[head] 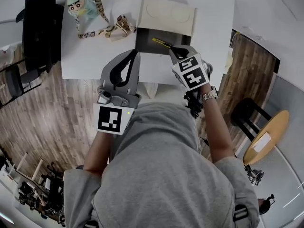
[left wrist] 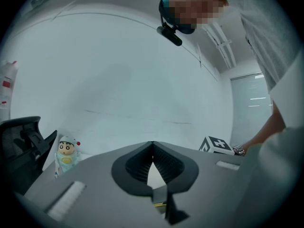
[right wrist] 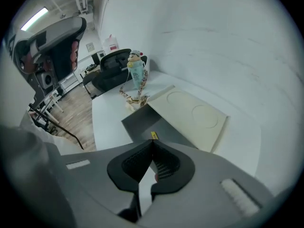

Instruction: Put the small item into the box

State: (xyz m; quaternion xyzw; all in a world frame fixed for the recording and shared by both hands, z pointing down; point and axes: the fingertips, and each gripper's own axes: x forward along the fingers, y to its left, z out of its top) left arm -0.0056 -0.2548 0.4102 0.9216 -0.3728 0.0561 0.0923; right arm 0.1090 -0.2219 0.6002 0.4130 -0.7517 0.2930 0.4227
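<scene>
Right gripper (head: 175, 49) clamped on small yellow item (head: 161, 42), tip poking over open box (head: 145, 41) at table (head: 85, 56) far edge. Lid (head: 166, 13) folded back, so drop path looks free. Left gripper (head: 134, 56) closed, empty, parked beside box's near-left corner. Toy figure (head: 78, 4) at far-left corner, well apart.

White table (head: 213, 32), wood floor (head: 61, 118), black chair (head: 40, 27).

small item (head: 160, 42): thin, yellow, over box | box (head: 147, 41): dark, lid open
</scene>
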